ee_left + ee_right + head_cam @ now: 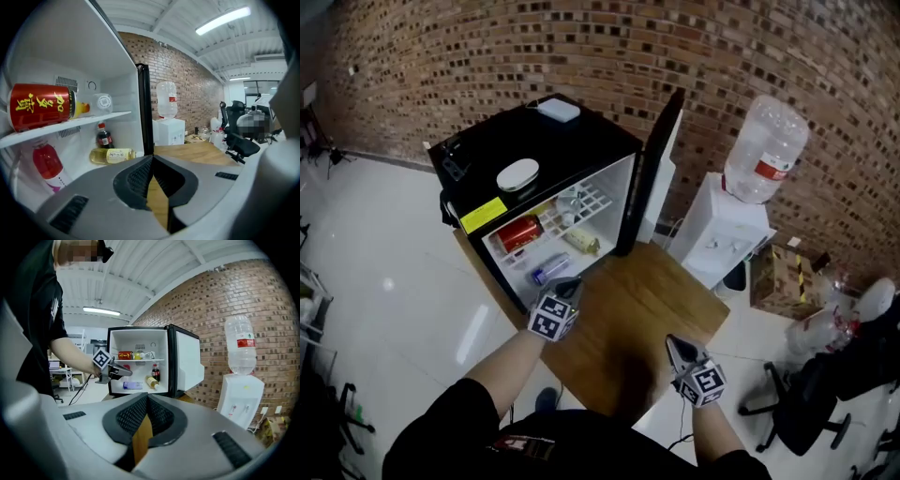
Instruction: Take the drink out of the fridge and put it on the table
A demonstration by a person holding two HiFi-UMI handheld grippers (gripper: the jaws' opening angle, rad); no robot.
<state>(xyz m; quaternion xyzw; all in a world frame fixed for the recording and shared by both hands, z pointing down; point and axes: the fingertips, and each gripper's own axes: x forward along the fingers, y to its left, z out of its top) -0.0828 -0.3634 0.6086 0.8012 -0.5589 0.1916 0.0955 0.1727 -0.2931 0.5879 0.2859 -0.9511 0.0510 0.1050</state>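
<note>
Left gripper, jaws pressed together and empty, at the mouth of the open black mini fridge. Right gripper, seemingly closed too, well back.

A white water dispenser stands against the brick wall, with an upturned clear water bottle bearing a red label on top. Just beside it sits a taped cardboard box. A black office chair stands near on the glossy white floor.

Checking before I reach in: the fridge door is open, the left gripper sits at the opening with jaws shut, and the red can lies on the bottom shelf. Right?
No: the red can lies on the upper shelf, not the bottom; the left gripper view shows it. The rest holds.
</note>
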